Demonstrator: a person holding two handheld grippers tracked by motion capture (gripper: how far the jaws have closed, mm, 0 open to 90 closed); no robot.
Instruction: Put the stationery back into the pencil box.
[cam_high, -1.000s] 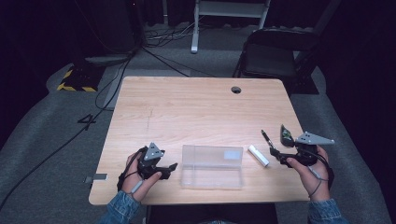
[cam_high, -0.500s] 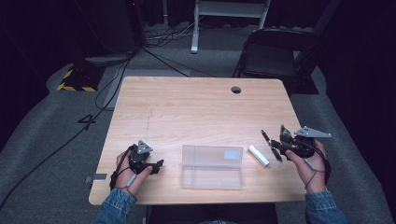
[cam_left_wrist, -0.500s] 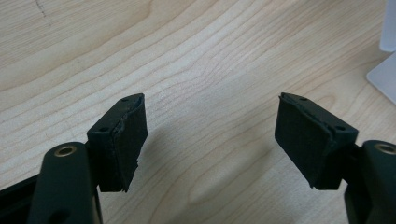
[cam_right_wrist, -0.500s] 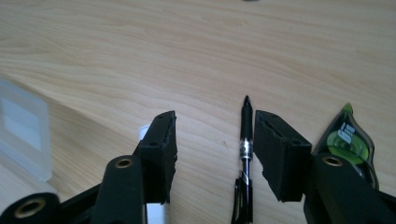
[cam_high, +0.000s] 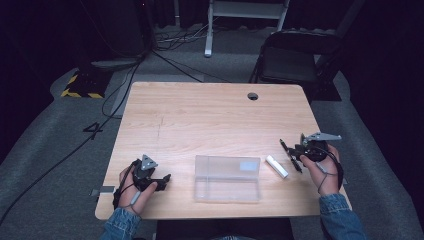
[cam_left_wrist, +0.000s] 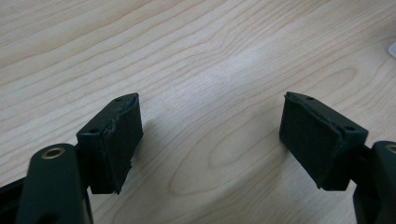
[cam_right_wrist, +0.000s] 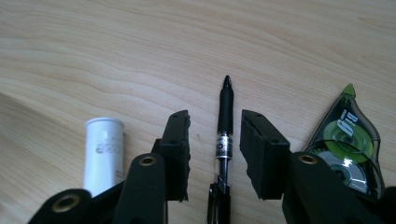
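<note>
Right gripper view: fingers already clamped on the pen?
No: the pen lies on the table between the right gripper fingers, with wood showing in a gap on each side.

— Where are the hands in the high view?

— Both come up from the bottom edge in denim sleeves. The left hand (cam_high: 134, 187) sits at lower left, the right hand (cam_high: 324, 172) at lower right.

— And the left gripper (cam_high: 159, 181)?

— It points toward frame right. Its jaws have just been opening and stand well apart, with nothing between them.

— The right gripper (cam_high: 291, 156)?

— It points toward frame left. Its jaws have just been closing, a gap remaining between the pads (cam_right_wrist: 180, 154).
</note>
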